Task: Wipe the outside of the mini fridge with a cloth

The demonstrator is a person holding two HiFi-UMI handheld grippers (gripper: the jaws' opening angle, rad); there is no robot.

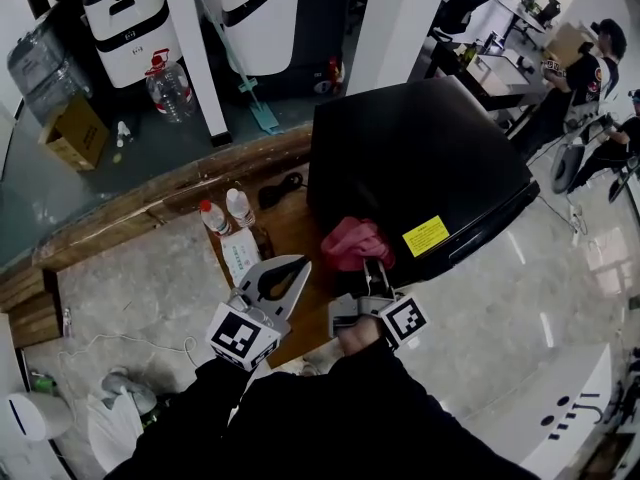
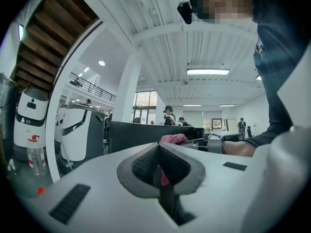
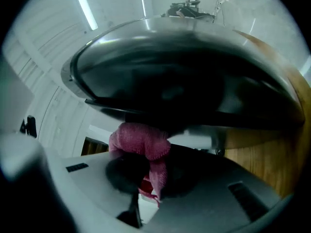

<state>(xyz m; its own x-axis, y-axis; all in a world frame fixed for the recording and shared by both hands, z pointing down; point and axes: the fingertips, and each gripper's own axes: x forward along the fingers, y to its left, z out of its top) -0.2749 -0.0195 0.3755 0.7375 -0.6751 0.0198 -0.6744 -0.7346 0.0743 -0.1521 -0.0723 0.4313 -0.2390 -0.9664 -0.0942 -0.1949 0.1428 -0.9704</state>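
Note:
The black mini fridge (image 1: 420,158) stands at centre right, seen from above, with a yellow label (image 1: 425,235) near its front edge. A pink cloth (image 1: 354,242) is bunched against that front edge, left of the label. My right gripper (image 1: 372,264) is shut on the cloth. In the right gripper view the cloth (image 3: 141,141) sits between the jaws of the right gripper (image 3: 150,166), touching the fridge's (image 3: 170,81) dark rim. My left gripper (image 1: 300,265) hangs shut and holds nothing, left of the cloth. From the left gripper (image 2: 159,152), the cloth (image 2: 173,139) shows on the fridge (image 2: 131,135).
Two small bottles (image 1: 227,213) and a printed carton (image 1: 240,256) stand on the wooden ledge (image 1: 150,203) left of the fridge, beside a black cable (image 1: 280,188). Farther back are a water jug (image 1: 170,88), a cardboard box (image 1: 70,133) and white machines (image 1: 125,13). People (image 1: 600,58) are at far right.

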